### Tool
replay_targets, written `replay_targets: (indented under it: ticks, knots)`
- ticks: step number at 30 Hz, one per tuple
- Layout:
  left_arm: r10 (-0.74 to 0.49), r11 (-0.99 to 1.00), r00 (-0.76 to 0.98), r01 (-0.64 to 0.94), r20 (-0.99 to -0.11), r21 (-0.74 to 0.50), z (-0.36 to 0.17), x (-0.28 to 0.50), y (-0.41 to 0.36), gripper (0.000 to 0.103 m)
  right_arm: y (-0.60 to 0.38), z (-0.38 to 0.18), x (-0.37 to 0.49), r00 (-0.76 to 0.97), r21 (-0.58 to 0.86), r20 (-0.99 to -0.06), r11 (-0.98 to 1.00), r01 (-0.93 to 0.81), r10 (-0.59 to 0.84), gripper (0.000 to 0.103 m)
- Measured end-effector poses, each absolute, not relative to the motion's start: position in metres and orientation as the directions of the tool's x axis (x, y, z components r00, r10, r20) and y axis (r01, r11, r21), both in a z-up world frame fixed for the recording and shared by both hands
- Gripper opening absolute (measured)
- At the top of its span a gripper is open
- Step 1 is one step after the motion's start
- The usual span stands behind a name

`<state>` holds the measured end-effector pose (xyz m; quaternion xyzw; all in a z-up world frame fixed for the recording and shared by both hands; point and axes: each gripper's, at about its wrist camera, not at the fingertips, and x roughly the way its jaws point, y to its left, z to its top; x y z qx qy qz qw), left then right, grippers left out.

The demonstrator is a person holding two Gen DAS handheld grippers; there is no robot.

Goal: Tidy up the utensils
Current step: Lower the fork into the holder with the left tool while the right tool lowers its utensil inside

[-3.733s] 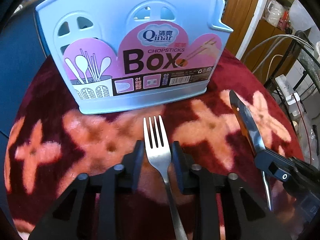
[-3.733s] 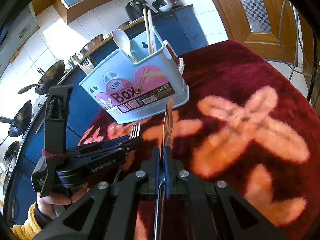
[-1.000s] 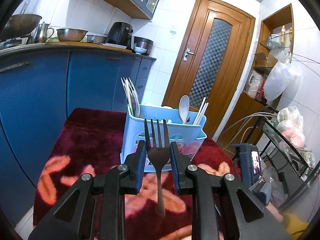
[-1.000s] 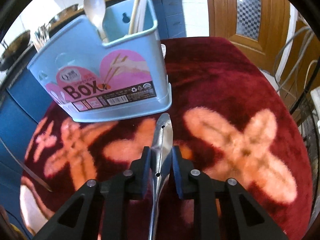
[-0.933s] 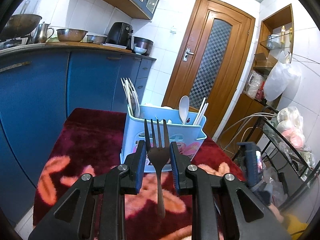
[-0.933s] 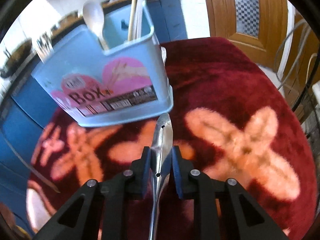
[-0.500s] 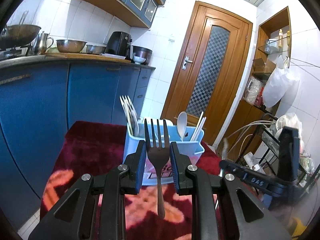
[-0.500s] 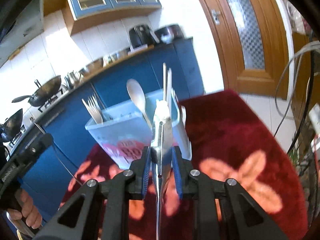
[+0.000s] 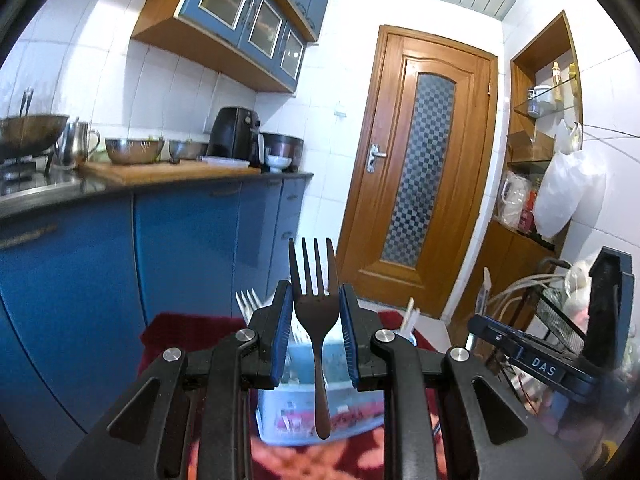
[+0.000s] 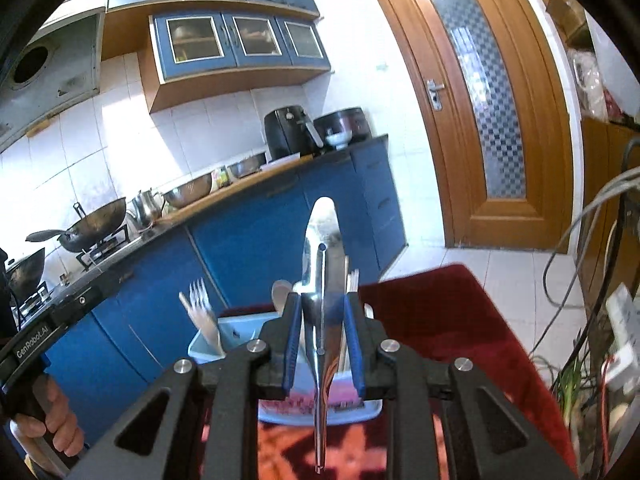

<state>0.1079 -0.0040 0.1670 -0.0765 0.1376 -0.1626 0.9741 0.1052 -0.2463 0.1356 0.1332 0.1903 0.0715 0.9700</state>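
Fork point(image 9: 315, 312) pinched upright by left gripper point(image 9: 314, 334), tines up (dark metal); shiny knife point(image 10: 322, 280) likewise clamped by right gripper point(image 10: 322, 340), above blue plastic box point(image 10: 240, 334).

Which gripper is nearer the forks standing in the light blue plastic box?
Left. The left gripper, gripping a metal fork, is beside those forks; right gripper, gripping a metal knife, lines up with the chopsticks at the box's other end.
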Motion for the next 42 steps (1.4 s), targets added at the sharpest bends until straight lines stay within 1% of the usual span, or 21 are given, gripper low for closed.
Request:
replay_targets:
  ticks: [5, 9, 15, 20, 26, 31, 32, 33, 35, 39, 42]
  knots:
    - [-0.313, 0.945, 0.922, 0.279, -0.228, -0.171, 0.185, 0.132, -0.008, 0.023, -0.246, 0.155, 0.119, 0.939, 0.267, -0.304, 0.961, -0.076, 0.159, 0.024]
    - [-0.296, 0.951, 0.930, 0.264, -0.219, -0.163, 0.191, 0.149, -0.012, 0.023, -0.243, 0.166, 0.129, 0.962, 0.230, -0.247, 0.972, -0.055, 0.113, 0.024]
    - [-0.281, 0.956, 0.928, 0.249, -0.245, -0.153, 0.177, 0.178, -0.025, 0.023, -0.233, 0.159, 0.151, 0.976, 0.167, -0.203, 0.985, -0.042, 0.076, 0.024]
    - [-0.271, 0.961, 0.919, 0.241, -0.287, -0.135, 0.149, 0.192, -0.036, 0.023, -0.228, 0.137, 0.164, 0.969, 0.152, -0.223, 0.986, -0.072, 0.105, 0.024]
    - [-0.287, 0.958, 0.894, 0.257, -0.344, -0.130, 0.122, 0.203, -0.042, 0.024, -0.218, 0.110, 0.172, 0.947, 0.124, -0.285, 0.986, -0.114, 0.146, 0.024]
    - [-0.302, 0.953, 0.870, 0.273, -0.390, -0.129, 0.106, 0.206, -0.049, 0.024, -0.216, 0.095, 0.177, 0.923, 0.147, -0.335, 0.978, -0.147, 0.189, 0.024]
    - [-0.301, 0.954, 0.869, 0.273, -0.394, -0.126, 0.103, 0.205, -0.050, 0.024, -0.217, 0.093, 0.177, 0.921, 0.152, -0.339, 0.977, -0.147, 0.191, 0.027]
    - [-0.299, 0.954, 0.868, 0.273, -0.396, -0.122, 0.102, 0.204, -0.051, 0.024, -0.217, 0.092, 0.177, 0.920, 0.157, -0.340, 0.976, -0.149, 0.195, 0.033]
    - [-0.293, 0.956, 0.868, 0.271, -0.400, -0.111, 0.100, 0.202, -0.052, 0.024, -0.219, 0.093, 0.175, 0.919, 0.179, -0.333, 0.971, -0.158, 0.211, 0.042]
    - [-0.291, 0.957, 0.865, 0.269, -0.409, -0.112, 0.101, 0.197, -0.052, 0.025, -0.221, 0.099, 0.168, 0.923, 0.203, -0.313, 0.965, -0.165, 0.224, 0.043]
    - [-0.294, 0.956, 0.866, 0.268, -0.404, -0.123, 0.106, 0.191, -0.049, 0.030, -0.222, 0.107, 0.158, 0.929, 0.207, -0.291, 0.963, -0.172, 0.228, 0.043]
